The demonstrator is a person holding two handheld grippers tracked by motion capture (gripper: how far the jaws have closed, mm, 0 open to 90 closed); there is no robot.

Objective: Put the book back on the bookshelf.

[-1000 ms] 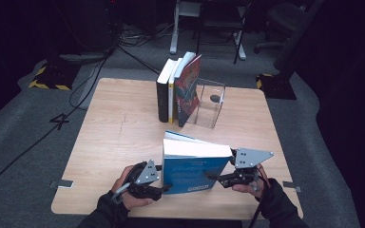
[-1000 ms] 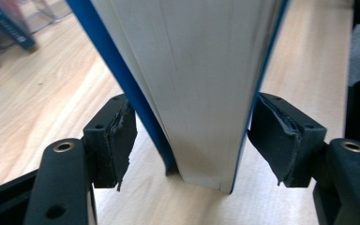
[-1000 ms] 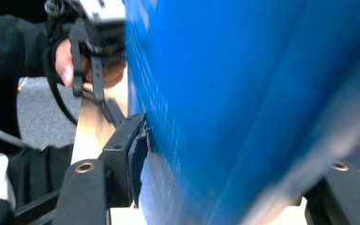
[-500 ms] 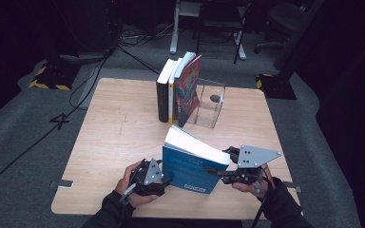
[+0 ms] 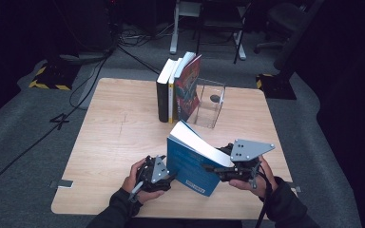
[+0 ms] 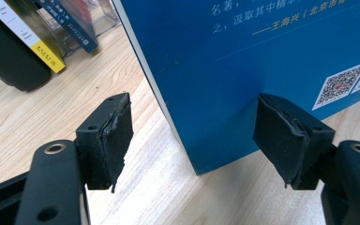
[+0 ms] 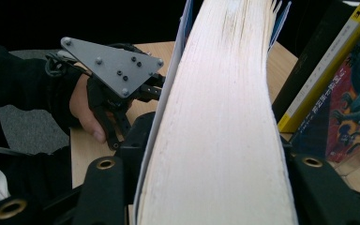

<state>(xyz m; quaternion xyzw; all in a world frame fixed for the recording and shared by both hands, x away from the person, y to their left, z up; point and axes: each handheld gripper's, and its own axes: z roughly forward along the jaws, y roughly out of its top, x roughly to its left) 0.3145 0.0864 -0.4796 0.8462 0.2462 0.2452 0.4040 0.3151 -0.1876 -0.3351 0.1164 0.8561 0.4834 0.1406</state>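
Blue-covered thick paperback book point(image 5: 192, 164): tilted on its lower corner near the wooden table's point(image 5: 119, 137) front edge. Right gripper point(image 7: 211, 178) jaws pinch its page block, having just widened; left gripper point(image 6: 201, 136) jaws spread astride its spine corner, one pad touching the cover.

blue book point(image 5: 192, 166) tilted up off table | right gripper point(image 5: 218, 169) raised

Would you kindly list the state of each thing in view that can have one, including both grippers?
Blue book: closed, tilted up off the table, one bottom corner down.
Right gripper: shut on the blue book's page edge.
Left gripper: open, the book's corner between its jaws, left pad clear of it.
Row of books: upright, leaning on the bookend.
Clear bookend: upright, right of the row.
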